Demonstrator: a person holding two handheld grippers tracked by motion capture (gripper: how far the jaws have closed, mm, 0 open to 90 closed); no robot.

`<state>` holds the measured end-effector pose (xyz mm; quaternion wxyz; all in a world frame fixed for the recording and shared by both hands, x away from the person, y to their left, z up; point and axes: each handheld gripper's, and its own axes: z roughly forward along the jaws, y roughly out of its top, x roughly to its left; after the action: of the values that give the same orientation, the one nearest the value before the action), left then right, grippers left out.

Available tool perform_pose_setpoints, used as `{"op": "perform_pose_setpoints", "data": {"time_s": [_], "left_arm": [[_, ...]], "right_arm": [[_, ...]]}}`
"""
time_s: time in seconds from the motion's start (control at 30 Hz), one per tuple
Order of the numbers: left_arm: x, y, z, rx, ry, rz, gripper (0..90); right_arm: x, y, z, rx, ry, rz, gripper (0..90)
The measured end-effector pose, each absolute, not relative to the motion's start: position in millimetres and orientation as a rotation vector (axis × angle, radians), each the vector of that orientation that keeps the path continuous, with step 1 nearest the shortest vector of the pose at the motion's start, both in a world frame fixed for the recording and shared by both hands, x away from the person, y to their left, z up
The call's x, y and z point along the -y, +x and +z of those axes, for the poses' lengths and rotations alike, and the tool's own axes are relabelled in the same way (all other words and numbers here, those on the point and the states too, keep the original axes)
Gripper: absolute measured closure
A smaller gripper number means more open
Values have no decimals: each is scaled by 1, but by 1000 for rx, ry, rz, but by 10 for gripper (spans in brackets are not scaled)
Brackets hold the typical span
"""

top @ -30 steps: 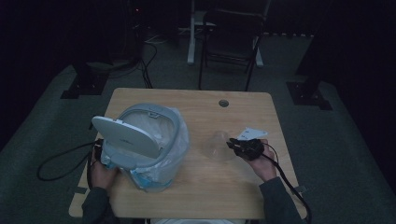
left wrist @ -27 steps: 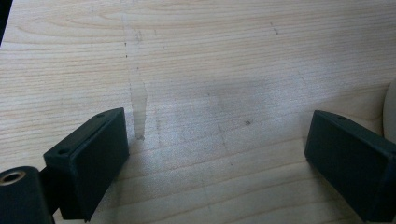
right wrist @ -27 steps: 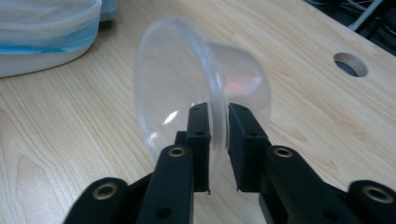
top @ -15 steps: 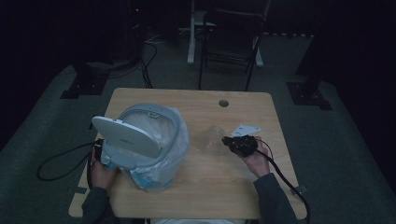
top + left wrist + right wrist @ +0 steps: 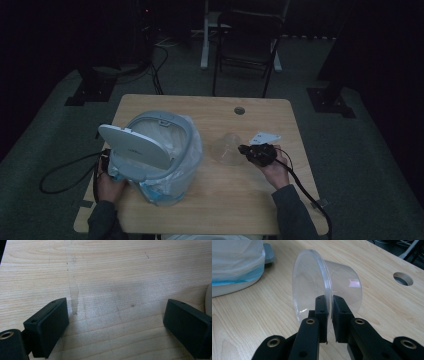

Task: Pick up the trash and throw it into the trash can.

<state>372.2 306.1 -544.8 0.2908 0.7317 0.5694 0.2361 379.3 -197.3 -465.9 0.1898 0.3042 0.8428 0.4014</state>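
Right claw (image 5: 329, 315) clamped on the clear plastic cup's (image 5: 342, 287) rim, beside the lined bin (image 5: 165, 150); cup probably light, flexible, slippery. Left claw (image 5: 117, 332) apart.

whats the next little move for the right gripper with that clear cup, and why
Probably carry the clear plastic cup leftward toward the bin. The right gripper is shut on the cup's rim, holding it on its side over the table, and the bin's lid stands open with a bag lining it. The left gripper is open beside the bin, so the way looks free.
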Motion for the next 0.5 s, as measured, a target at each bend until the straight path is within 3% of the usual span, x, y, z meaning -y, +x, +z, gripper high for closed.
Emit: {"op": "perform_pose_setpoints", "data": {"time_s": [0.5], "left_arm": [[-306, 372, -545, -1522, 1949, 631, 69]], "right_arm": [[203, 385, -443, -2322, 848, 1160, 831]]}}
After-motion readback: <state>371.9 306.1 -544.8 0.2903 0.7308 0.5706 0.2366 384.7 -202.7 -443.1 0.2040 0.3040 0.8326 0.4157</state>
